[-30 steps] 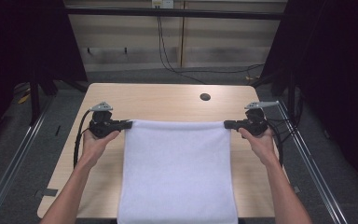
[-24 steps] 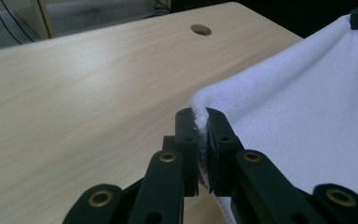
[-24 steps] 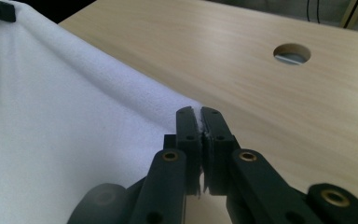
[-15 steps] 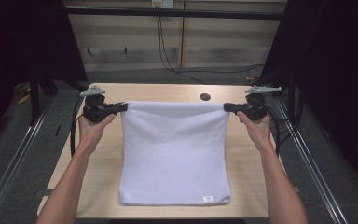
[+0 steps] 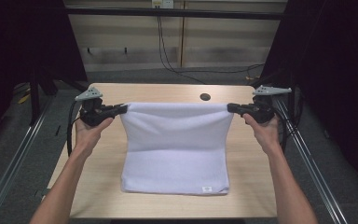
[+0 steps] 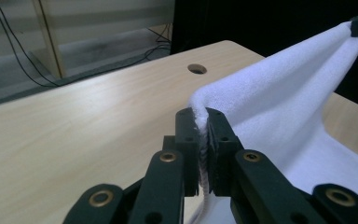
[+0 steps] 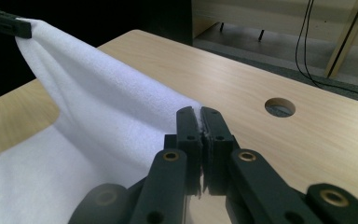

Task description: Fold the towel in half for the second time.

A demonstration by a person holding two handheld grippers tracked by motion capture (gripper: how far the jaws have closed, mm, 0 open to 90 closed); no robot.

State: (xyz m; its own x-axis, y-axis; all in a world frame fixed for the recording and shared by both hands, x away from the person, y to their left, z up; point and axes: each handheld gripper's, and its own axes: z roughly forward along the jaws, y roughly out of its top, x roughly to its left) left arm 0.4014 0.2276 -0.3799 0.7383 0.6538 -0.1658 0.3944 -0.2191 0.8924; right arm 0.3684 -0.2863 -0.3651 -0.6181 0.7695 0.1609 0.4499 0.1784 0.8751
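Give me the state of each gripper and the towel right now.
left gripper: shut on the towel's far left corner, raised off the table.
right gripper: shut on the far right corner, raised.
towel: far edge lifted and stretched between the grippers, near part flat on the table.

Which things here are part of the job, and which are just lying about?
In the job: towel, left tongs and right tongs, each shut on a top corner.
Lying about: table, its round hole, floor cables.
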